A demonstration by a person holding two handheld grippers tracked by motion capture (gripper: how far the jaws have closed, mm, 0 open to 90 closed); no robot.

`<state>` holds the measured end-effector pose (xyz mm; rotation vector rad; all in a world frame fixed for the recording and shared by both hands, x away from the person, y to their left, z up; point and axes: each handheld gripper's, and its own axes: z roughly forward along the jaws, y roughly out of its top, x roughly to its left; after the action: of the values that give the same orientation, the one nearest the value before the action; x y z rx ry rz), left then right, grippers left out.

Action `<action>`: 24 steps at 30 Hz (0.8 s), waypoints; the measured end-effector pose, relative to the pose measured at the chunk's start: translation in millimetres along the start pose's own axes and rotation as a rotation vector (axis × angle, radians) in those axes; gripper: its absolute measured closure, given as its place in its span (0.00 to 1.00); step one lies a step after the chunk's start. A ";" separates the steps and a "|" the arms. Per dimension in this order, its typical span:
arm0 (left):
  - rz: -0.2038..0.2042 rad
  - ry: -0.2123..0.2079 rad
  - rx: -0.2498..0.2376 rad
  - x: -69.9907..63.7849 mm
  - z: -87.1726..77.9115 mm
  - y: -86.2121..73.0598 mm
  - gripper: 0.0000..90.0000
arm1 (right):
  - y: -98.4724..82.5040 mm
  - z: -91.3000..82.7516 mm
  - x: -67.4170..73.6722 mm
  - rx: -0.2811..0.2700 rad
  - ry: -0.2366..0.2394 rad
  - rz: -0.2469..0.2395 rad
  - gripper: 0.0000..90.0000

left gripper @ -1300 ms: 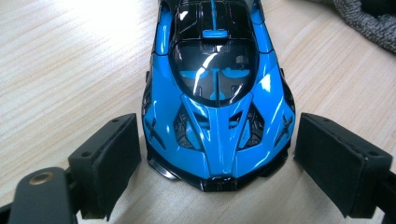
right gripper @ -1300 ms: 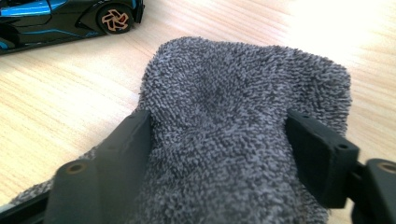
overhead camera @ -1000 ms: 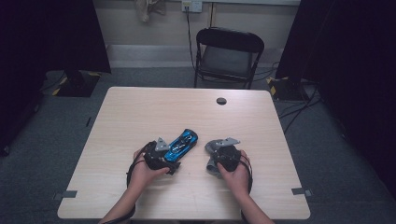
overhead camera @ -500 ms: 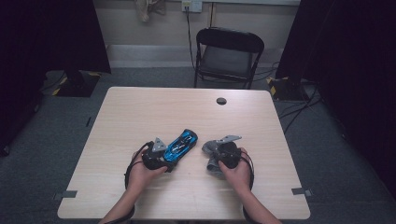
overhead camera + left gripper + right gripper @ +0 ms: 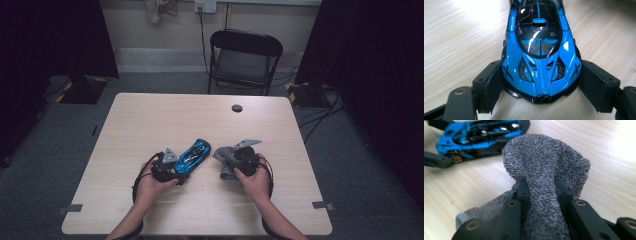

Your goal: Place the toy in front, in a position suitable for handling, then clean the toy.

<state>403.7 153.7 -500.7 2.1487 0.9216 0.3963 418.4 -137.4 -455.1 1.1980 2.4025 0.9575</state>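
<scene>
- Resting on the pale wood-grain table (image 5: 150, 120), the glossy blue and black toy sports car (image 5: 192, 155) lies near the front middle, angled up and to the right in the high view
- Left gripper (image 5: 540, 86): its two black jaws stand one on each side of the car's nose; the pads (image 5: 492, 83) lie against or just beside the bodywork on both flanks, so the gripper reads as grasping the car by its front end. Jaws have just been closing, with the car between them
- Left hand (image 5: 150, 185) holds this gripper just below and left of the car in the high view
- Right gripper (image 5: 540, 192): clenched on a fold of the grey terry cloth (image 5: 544, 167), which bunches up above the jaws and trails down to the tabletop at lower left. Jaws have just been closing on that cloth
- Right hand (image 5: 255, 182) sits to the right of the car; cloth and car are near each other but apart
- Small dark round disc (image 5: 237, 108) lies near the far edge of the table, well away from both grippers
- Black folding chair (image 5: 245, 55) stands beyond the far edge
</scene>
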 end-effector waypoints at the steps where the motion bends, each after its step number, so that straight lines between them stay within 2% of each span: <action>1: 0.000 0.000 0.000 0.0 0.0 0.0 0.26 | 1.7 -1.0 -0.1 -0.004 0.004 0.001 0.81; 7: 0.001 0.000 0.001 0.1 0.0 0.0 0.26 | 11.4 -5.6 4.5 -0.017 0.024 -0.007 0.81; 10: 0.000 0.000 0.000 0.1 0.0 0.0 0.26 | 19.9 -8.5 7.4 -0.031 0.031 -0.030 0.81; 17: 0.000 0.000 0.000 0.1 0.0 0.0 0.26 | 40.5 -14.2 14.0 -0.070 0.064 -0.042 0.81; 23: 0.000 0.000 0.000 0.0 0.0 0.0 0.26 | 53.7 -9.3 29.9 -0.088 0.102 -0.079 0.81; 24: 0.000 0.000 0.000 0.0 0.0 0.0 0.26 | 56.3 -5.6 36.8 -0.092 0.125 -0.095 0.81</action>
<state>403.7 153.7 -500.8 2.1487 0.9215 0.3970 426.6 -86.3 -411.7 1.0096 2.4563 1.1303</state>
